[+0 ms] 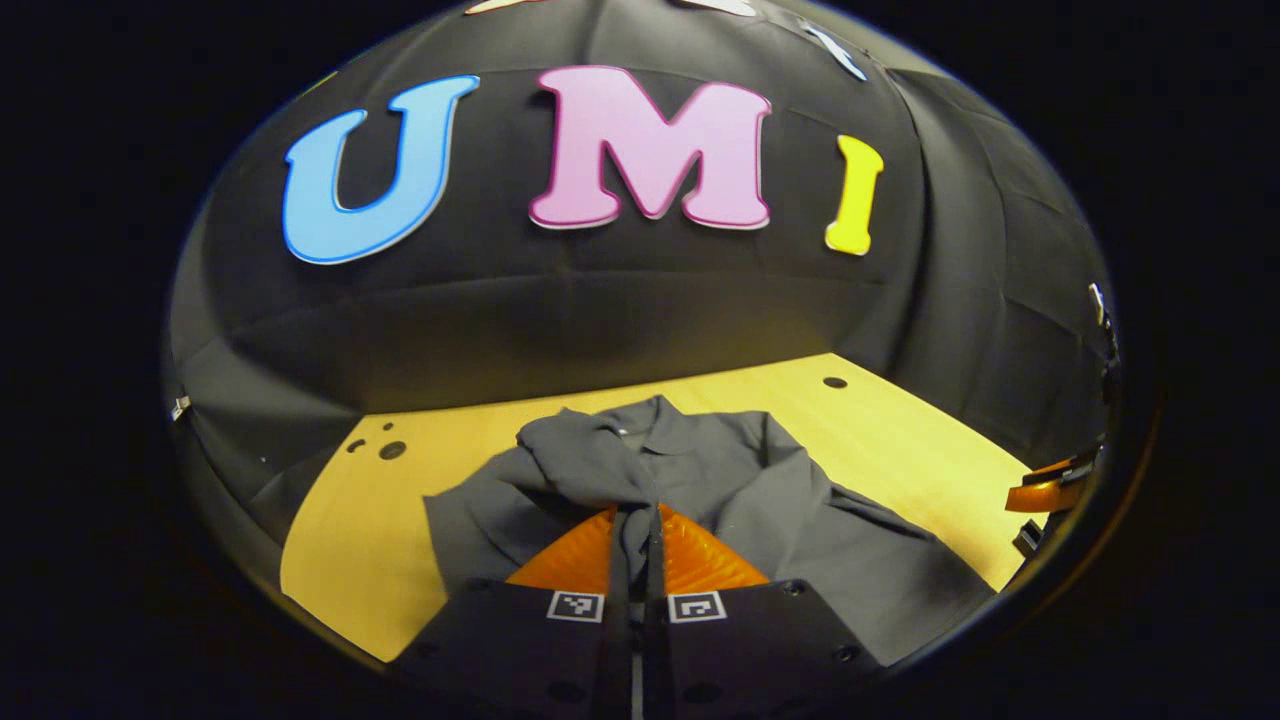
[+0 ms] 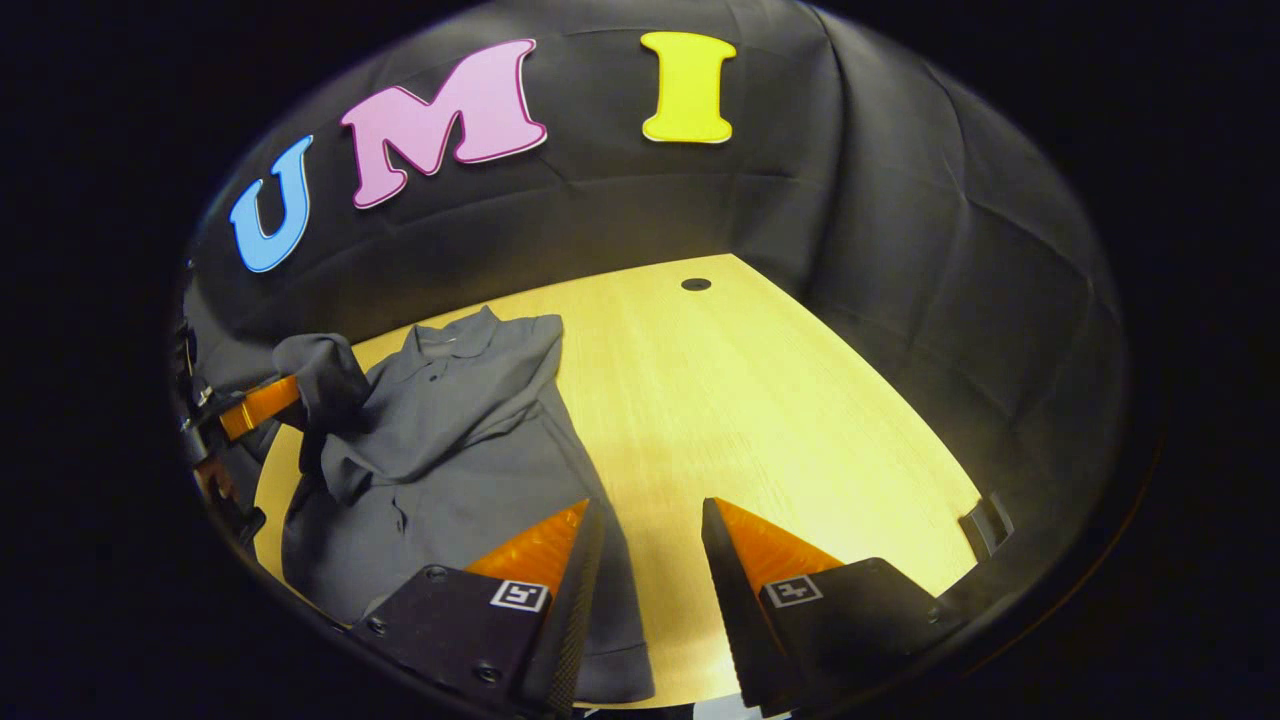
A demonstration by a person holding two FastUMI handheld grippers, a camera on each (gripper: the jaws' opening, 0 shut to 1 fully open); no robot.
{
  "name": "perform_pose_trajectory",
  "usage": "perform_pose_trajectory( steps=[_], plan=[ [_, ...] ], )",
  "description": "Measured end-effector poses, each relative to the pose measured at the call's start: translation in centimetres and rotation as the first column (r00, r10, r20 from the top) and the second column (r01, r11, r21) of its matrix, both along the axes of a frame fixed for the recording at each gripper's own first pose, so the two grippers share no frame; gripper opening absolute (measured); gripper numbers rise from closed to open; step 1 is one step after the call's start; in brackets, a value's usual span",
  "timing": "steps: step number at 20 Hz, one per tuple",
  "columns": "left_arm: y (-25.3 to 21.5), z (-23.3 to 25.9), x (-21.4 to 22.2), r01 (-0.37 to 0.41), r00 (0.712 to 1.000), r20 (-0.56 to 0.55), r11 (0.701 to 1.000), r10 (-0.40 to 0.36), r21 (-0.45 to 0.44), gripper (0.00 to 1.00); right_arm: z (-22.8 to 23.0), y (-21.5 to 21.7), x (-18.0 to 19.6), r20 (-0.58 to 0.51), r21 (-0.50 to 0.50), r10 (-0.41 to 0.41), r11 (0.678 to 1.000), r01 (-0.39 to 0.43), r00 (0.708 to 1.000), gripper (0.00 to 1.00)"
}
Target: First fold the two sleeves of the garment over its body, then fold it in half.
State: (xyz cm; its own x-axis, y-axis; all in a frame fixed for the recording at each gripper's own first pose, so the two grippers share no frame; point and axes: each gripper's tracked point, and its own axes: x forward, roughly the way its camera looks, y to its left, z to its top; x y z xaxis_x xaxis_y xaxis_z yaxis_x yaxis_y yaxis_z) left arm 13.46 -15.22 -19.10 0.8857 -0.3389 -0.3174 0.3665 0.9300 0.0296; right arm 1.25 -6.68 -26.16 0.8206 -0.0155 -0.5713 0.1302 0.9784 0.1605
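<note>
While a dark grey collared garment [image 1: 700, 480] lies spread on a pale wooden worktop [image 1: 900, 430], the left tongs [image 1: 636, 530] are closed together on a fold of its cloth, a sleeve lifted and drawn over the body. In the left gripper view the cloth runs up between the two fingers at six o'clock, and the collar sits just beyond at twelve o'clock from them. The right tongs [image 2: 650, 570] stand apart with nothing between them, hovering over the bare worktop [image 2: 760, 400] beside the garment's [image 2: 450, 430] right edge; one finger overlaps the hem. In the right gripper view the garment lies toward nine o'clock, collar pointing to the far wall, with the raised sleeve [image 2: 325, 385] bunched at its left side and the left tongs [image 2: 260, 400] at that sleeve. Each finger carries a small square black-and-white marker [image 1: 575, 605]; no readable brand or writing shows on the garment. A small dark hole [image 2: 696, 284] marks the worktop's far end.
</note>
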Motion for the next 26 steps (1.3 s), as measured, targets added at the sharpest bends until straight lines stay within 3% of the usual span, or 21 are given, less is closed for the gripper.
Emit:
perform_pose_trajectory(
  steps=[5, 7, 8, 9, 10, 12, 13, 14, 15, 16, 17, 18, 22, 26],
  plan=[
    [-4.8, -3.8, -0.3, 0.033, 0.999, -0.027, 0.997, -0.031, 0.073, 0.11, -2.5, -2.5, -1.6, -0.042, 0.026, 0.006, 1.000, -0.005, 0.999, 0.64],
    [-6.6, -5.3, -1.0, 0.072, 0.996, -0.062, 0.995, -0.068, 0.068, 0.18, -3.1, -3.1, -2.0, -0.053, 0.038, 0.004, 0.999, -0.002, 0.999, 0.64],
    [-7.8, -5.9, -1.3, 0.090, 0.994, -0.073, 0.994, -0.086, 0.060, 0.33, -3.4, -3.4, -2.4, -0.059, 0.045, 0.006, 0.999, -0.004, 0.998, 0.64],
    [-8.5, -6.1, -1.6, 0.101, 0.992, -0.078, 0.993, -0.097, 0.055, 0.48, -3.5, -3.5, -2.6, -0.062, 0.049, 0.010, 0.999, -0.007, 0.998, 0.53],
    [-9.2, -6.3, -2.1, 0.114, 0.990, -0.087, 0.992, -0.109, 0.052, 0.63, -3.5, -3.6, -2.8, -0.064, 0.051, 0.016, 0.999, -0.013, 0.998, 0.64],
    [-10.9, -6.1, -3.3, 0.157, 0.983, -0.097, 0.987, -0.154, 0.022, 0.73, -3.4, -3.9, -3.1, -0.060, 0.045, 0.025, 0.999, -0.022, 0.998, 0.65],
    [-11.5, -5.7, -4.1, 0.180, 0.979, -0.097, 0.984, -0.180, -0.009, 0.75, -3.4, -4.0, -3.2, -0.057, 0.041, 0.027, 0.999, -0.025, 0.998, 0.53],
    [-12.3, -5.2, -5.2, 0.215, 0.971, -0.096, 0.975, -0.220, -0.058, 0.83, -3.3, -4.0, -3.3, -0.056, 0.042, 0.029, 0.999, -0.026, 0.998, 0.66],
    [-13.0, -4.5, -6.2, 0.247, 0.962, -0.093, 0.963, -0.257, -0.108, 0.79, -3.3, -3.7, -3.5, -0.057, 0.048, 0.033, 0.998, -0.031, 0.998, 0.66],
    [-13.2, -4.1, -7.2, 0.265, 0.955, -0.094, 0.953, -0.280, -0.146, 0.81, -3.3, -3.4, -3.7, -0.059, 0.050, 0.039, 0.998, -0.036, 0.997, 0.67],
    [-12.8, -4.0, -7.9, 0.267, 0.953, -0.100, 0.949, -0.286, -0.169, 0.81, -3.3, -3.1, -3.9, -0.062, 0.054, 0.047, 0.998, -0.043, 0.997, 0.55],
    [-12.1, -3.9, -8.5, 0.256, 0.955, -0.107, 0.950, -0.278, -0.180, 0.85, -3.3, -2.7, -4.1, -0.065, 0.059, 0.053, 0.997, -0.049, 0.996, 0.67],
    [-6.7, -3.8, -9.8, 0.177, 0.972, -0.121, 0.968, -0.200, -0.177, 0.93, -3.1, -0.6, -5.1, -0.070, 0.090, 0.080, 0.993, -0.073, 0.994, 0.67],
    [1.4, -5.1, -10.6, 0.073, 0.987, -0.134, 0.992, -0.086, -0.098, 0.94, -4.1, 1.3, -6.5, -0.103, 0.108, 0.101, 0.990, -0.089, 0.990, 0.68]
  ],
)
